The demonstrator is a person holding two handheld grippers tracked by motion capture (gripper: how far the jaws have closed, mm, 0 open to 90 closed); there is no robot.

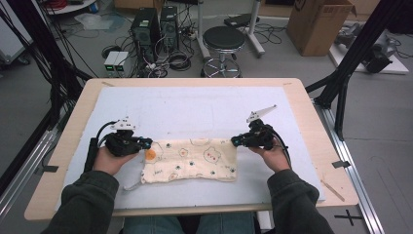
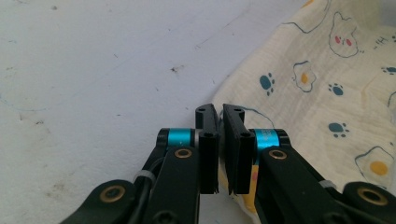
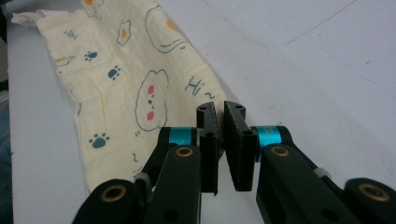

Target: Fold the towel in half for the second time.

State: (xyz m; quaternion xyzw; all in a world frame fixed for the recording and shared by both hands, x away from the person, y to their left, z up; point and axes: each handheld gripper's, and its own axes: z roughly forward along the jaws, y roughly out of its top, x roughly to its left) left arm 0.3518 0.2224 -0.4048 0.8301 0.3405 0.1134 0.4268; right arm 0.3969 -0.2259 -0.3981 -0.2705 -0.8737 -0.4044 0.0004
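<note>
A cream cloth (image 1: 190, 161) printed with bears, eggs and paw marks lies folded into a wide rectangle on the white mat (image 1: 195, 105), near the person's side. My left gripper (image 1: 148, 143) sits at its far left corner, pointing inward. In the left gripper view the cloth (image 2: 327, 93) has its edge running straight into the tips of the left gripper (image 2: 219, 112), whose jaws stand almost together, pinching that corner. My right gripper (image 1: 234, 141) mirrors this at the far right corner. There the cloth (image 3: 121, 84) meets the near-closed right gripper (image 3: 220, 109) at its tips.
The mat covers a wooden table (image 1: 311, 126) with bare mat beyond the cloth. A small cloth tab (image 1: 130, 186) sticks out at the near left corner. On the floor behind stand a black stool (image 1: 223, 41), computer towers (image 1: 146, 29) and a cardboard box (image 1: 319, 24).
</note>
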